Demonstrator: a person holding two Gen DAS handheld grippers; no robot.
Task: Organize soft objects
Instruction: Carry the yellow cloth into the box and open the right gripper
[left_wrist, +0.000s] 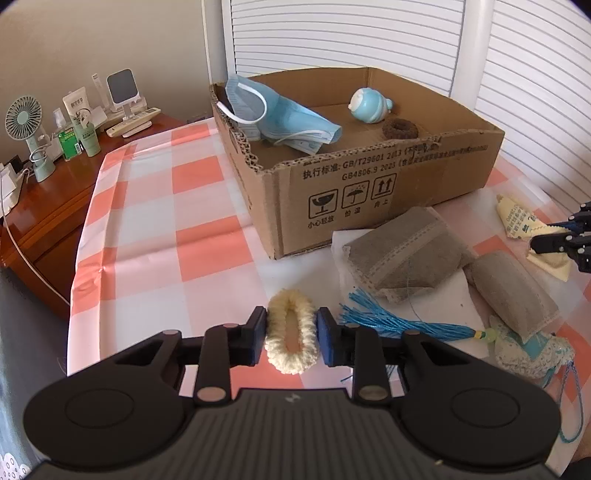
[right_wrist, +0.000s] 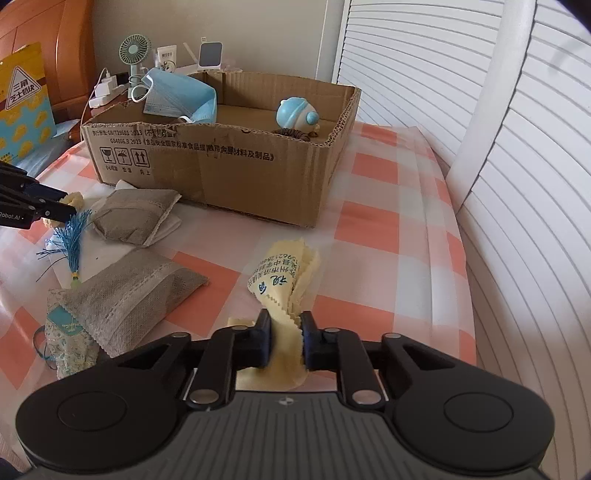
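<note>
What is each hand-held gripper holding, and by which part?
Left hand-held gripper: cream hair tie, squeezed across its two long sides. Right hand-held gripper: yellow cloth, pinched at its bunched middle.

Both wrist views sit low and close over the pink-and-white checked table (left_wrist: 155, 206), each looking forward past its own tool. The left looks from the box's left-front, the right from its right-front. Both share the open brown cardboard box (left_wrist: 369, 192) (right_wrist: 236, 177).
</note>
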